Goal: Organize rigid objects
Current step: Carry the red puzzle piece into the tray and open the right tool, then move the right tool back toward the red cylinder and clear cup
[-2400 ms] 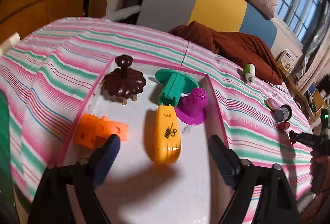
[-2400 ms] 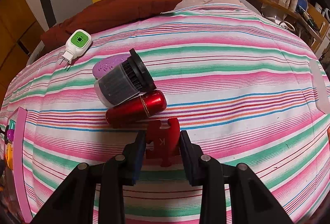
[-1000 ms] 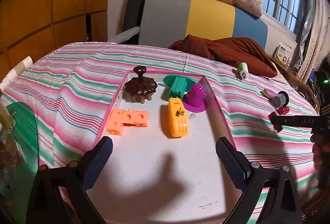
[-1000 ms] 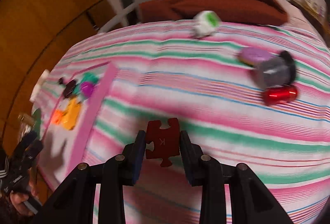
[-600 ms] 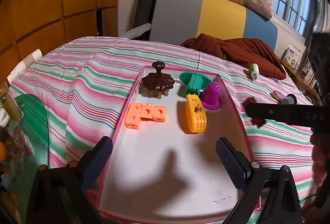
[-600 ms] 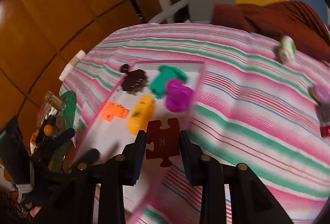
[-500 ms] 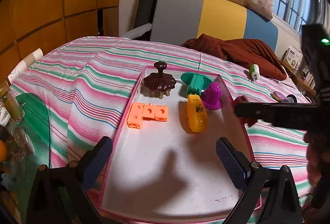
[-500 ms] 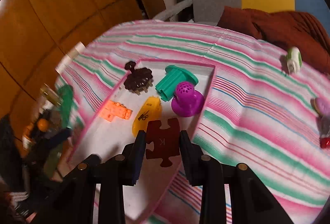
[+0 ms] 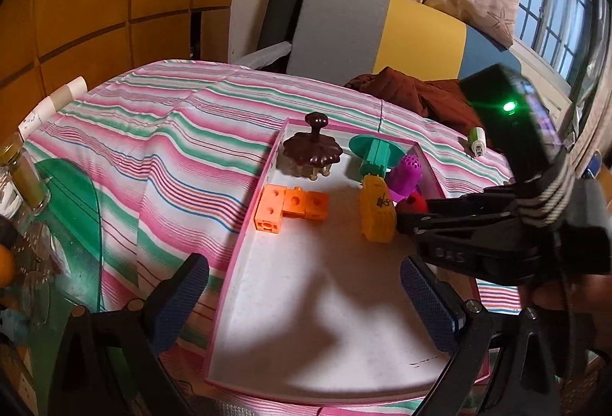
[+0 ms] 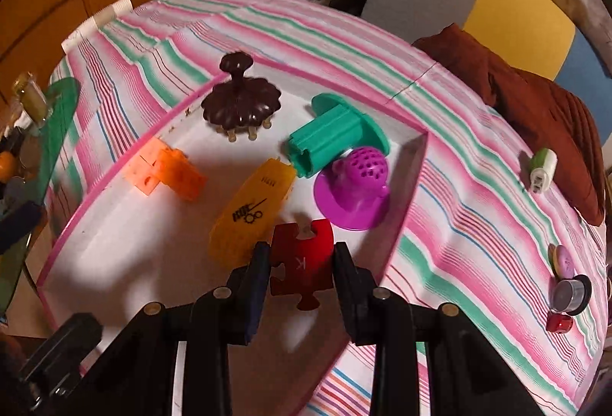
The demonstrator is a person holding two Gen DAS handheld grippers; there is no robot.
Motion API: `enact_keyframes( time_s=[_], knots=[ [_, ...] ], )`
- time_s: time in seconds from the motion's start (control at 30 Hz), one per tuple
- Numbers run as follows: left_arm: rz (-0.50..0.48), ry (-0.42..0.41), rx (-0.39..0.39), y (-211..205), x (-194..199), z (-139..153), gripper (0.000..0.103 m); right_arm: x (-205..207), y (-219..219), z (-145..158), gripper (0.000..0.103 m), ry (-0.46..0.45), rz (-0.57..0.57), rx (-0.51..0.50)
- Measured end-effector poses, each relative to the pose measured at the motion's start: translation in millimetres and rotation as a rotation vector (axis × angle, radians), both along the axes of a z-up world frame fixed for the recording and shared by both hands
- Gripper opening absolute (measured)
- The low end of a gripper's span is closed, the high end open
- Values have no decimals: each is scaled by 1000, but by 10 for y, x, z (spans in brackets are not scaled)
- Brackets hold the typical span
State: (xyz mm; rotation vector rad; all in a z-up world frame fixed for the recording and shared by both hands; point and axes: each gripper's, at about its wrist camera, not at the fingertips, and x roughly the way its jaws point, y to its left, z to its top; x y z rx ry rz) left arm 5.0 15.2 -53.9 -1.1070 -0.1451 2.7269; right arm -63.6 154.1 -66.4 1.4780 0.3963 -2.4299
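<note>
A pink-rimmed white tray holds an orange block piece, a yellow toy, a brown knobbed lid, a teal part and a purple perforated cap. My right gripper is shut on a red puzzle piece and holds it above the tray, beside the yellow toy. My left gripper is open and empty over the tray's near end.
The tray lies on a striped cloth. Right of it lie a green-white plug, a purple disc, a grey cap and a red cylinder. Jars and a green plate stand left.
My right gripper has carried the red puzzle piece from the cloth on the right to above the tray's right side. My left gripper has pulled back from the toys and stays open.
</note>
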Motion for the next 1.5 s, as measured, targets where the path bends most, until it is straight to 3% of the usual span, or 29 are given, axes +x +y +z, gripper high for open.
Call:
enact_keyframes(
  time_s=[0.07,0.2,0.63,1.1,1.5],
  knots=[
    [3,-4,4,-17,-3,-5,101,-51,-9,-34,32,-10,-10,-23],
    [8,-8,6,-44,-5,-16,101,-132,72,-12,32,-18,-43,-162],
    [-2,-16,-4,13,11,-49,101,132,385,299,34,57,-103,-275],
    [-30,-15,-36,163,62,-47,101,357,641,280,34,42,-169,-282],
    [-120,5,-59,488,143,38,102,458,1437,140,34,24,-338,-241]
  ],
)
